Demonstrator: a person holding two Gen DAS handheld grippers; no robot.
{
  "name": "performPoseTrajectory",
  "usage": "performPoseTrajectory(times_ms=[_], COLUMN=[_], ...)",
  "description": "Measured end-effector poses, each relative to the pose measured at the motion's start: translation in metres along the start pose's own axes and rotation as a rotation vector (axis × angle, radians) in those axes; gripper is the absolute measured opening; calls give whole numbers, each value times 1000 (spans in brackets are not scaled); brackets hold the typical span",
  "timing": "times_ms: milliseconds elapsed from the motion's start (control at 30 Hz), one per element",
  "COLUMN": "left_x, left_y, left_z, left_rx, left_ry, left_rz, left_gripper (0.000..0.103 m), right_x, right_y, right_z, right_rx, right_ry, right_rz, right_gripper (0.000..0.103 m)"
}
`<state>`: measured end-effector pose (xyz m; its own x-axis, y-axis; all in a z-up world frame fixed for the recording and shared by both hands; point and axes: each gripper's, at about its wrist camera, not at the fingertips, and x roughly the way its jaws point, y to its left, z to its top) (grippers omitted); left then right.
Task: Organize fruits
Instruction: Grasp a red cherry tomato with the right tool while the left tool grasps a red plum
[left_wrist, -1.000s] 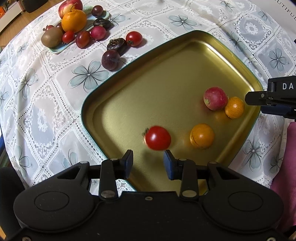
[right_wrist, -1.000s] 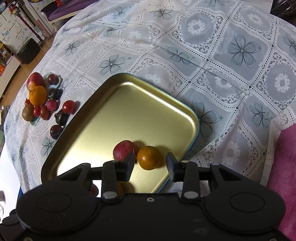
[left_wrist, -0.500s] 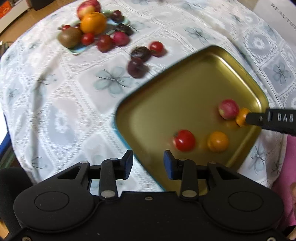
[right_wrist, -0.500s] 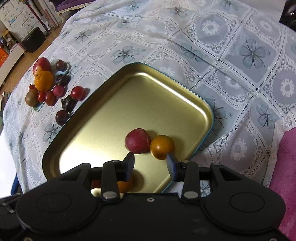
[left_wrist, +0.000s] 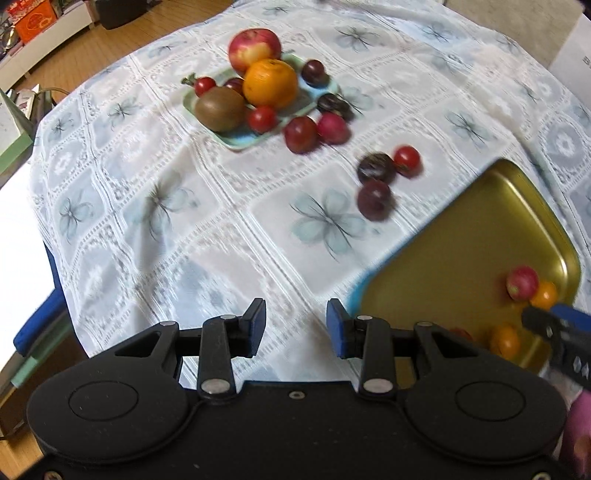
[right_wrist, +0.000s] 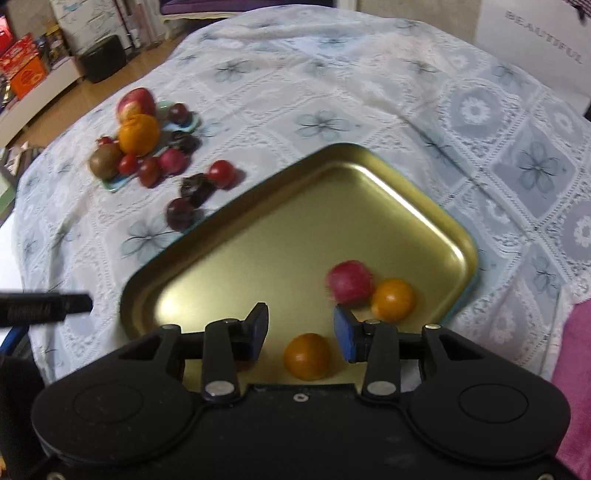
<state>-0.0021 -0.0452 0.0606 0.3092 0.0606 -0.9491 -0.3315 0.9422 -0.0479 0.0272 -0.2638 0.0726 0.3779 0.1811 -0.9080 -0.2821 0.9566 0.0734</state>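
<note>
A gold tray (right_wrist: 295, 229) (left_wrist: 461, 240) holds a pink-red fruit (right_wrist: 349, 281), two small orange fruits (right_wrist: 392, 299) (right_wrist: 306, 355) and a red tomato, mostly hidden behind a finger. My right gripper (right_wrist: 299, 332) is open and empty, low over the tray's near part. My left gripper (left_wrist: 295, 328) is open and empty over the tablecloth, left of the tray. A small green plate (left_wrist: 236, 138) at the back holds an apple (left_wrist: 254, 48), an orange (left_wrist: 270, 83), a kiwi (left_wrist: 220, 109) and small fruits. Dark plums (left_wrist: 375, 199) and a tomato (left_wrist: 406, 158) lie loose between plate and tray.
A white lace tablecloth (left_wrist: 184, 221) covers the round table. The table edge drops away at the left. A pink cloth (right_wrist: 576, 369) lies at the right edge. A white bag (right_wrist: 535, 44) stands at the back right.
My left gripper has swung left off the tray, leaving the red tomato in it. My right gripper has drawn back a little over the tray. Both stay open.
</note>
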Motion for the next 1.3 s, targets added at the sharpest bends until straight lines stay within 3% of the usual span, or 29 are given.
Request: performPoseTrajectory(times_ms=[233,433,733,933,1300], left_x=[20,38,58,64,82], left_y=[14,19,32,37,39], left_z=[25,43,84,108,129], left_rx=[12,31,36,33,51], left_ry=[4,24,9,-27,-22], left_rz=[-9,-34,-23,-24,-49], left_gripper=[45,45,45,45,45], right_x=[-1,9,40,64,121], right_y=[12,31,52,58,68], right_z=[12,45,99,135,163], right_rx=[71,100,57,92,146], right_ry=[-28,-18,62,137,190], right_rz=[22,19,-7,47,21], right_gripper=[42,42,43,43,42])
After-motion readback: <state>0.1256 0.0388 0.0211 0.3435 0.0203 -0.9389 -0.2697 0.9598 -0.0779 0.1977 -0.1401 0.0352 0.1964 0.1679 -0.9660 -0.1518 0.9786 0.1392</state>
